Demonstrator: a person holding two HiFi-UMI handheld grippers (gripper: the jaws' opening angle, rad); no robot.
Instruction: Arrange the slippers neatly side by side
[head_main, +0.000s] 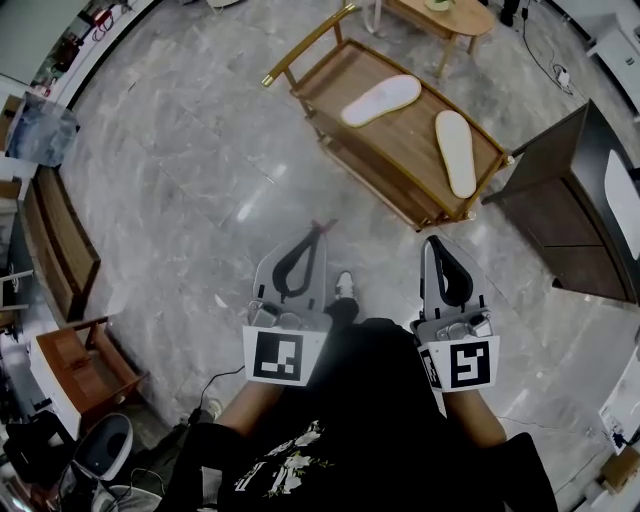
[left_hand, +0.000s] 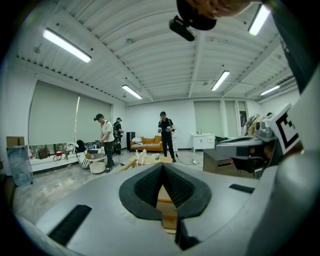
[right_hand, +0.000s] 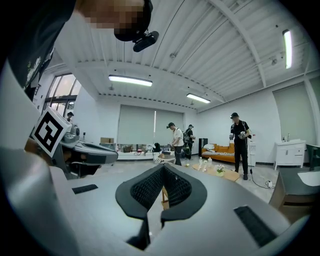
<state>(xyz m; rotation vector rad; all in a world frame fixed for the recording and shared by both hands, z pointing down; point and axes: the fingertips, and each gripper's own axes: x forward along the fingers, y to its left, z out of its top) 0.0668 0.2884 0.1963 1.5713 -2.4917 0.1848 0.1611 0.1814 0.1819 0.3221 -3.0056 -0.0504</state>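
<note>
Dark shirt (head_main: 370, 430) fills bottom of head view. L gripper (head_main: 322, 228) and R gripper (head_main: 432, 240) are held out over marble floor (head_main: 200, 180). Far slipper (head_main: 381, 100) and near slipper (head_main: 456, 152), both white, lie apart and at angles on wooden bench (head_main: 400, 140), well ahead of grippers. Left gripper view: jaws pressed together, nothing btwn. Right gripper view: jaws also together, empty.

Wears a black shirt (head_main: 400, 470) printed in white at the chest, with a white shoe (head_main: 345, 285) below. Shows grey shells on the left claw (head_main: 320, 228) and right claw (head_main: 432, 242), black ribbed pads (left_hand: 145, 189) inside, and a white cube (head_main: 278, 357) with a black square marker behind each.
</note>
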